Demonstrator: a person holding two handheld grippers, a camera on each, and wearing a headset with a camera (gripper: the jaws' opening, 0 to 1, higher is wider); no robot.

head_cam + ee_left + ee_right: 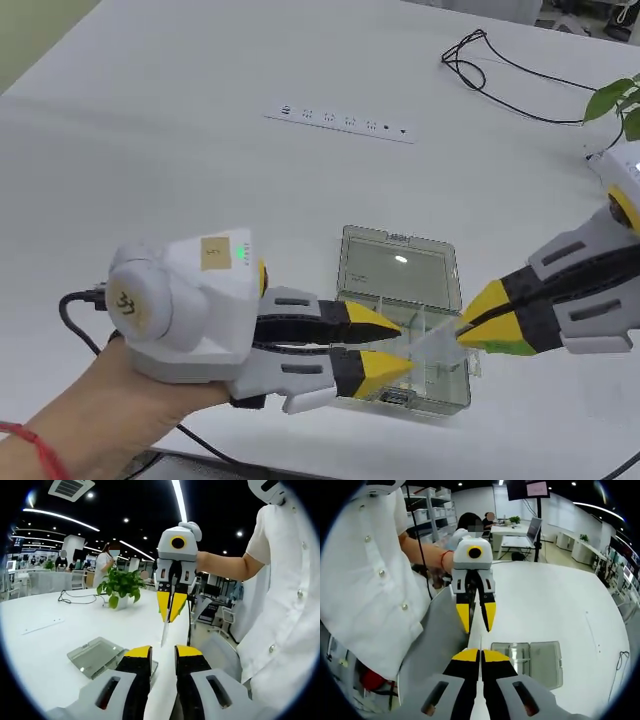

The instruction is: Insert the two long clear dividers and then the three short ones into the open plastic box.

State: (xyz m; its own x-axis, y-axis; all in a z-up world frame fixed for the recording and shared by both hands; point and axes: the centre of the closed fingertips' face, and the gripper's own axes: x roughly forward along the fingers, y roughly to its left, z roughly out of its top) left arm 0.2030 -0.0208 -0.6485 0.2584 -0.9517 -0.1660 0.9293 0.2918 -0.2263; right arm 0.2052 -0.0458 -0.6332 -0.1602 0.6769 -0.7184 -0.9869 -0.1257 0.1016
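Jaws of my right tool (465, 330) are pressed together on one clear divider (435, 342), which I hold by one end above the open plastic box (430, 405). The strip's free end reaches toward my left tool (405, 345), whose yellow-tipped jaws stand apart on either side of it; I cannot tell whether they touch it. In the left gripper view the divider hangs edge-on below the right tool. The box sits on the white bench (150, 150) near its front edge, with its lid (400, 265) laid flat behind. A power strip (340, 120) lies well beyond it.
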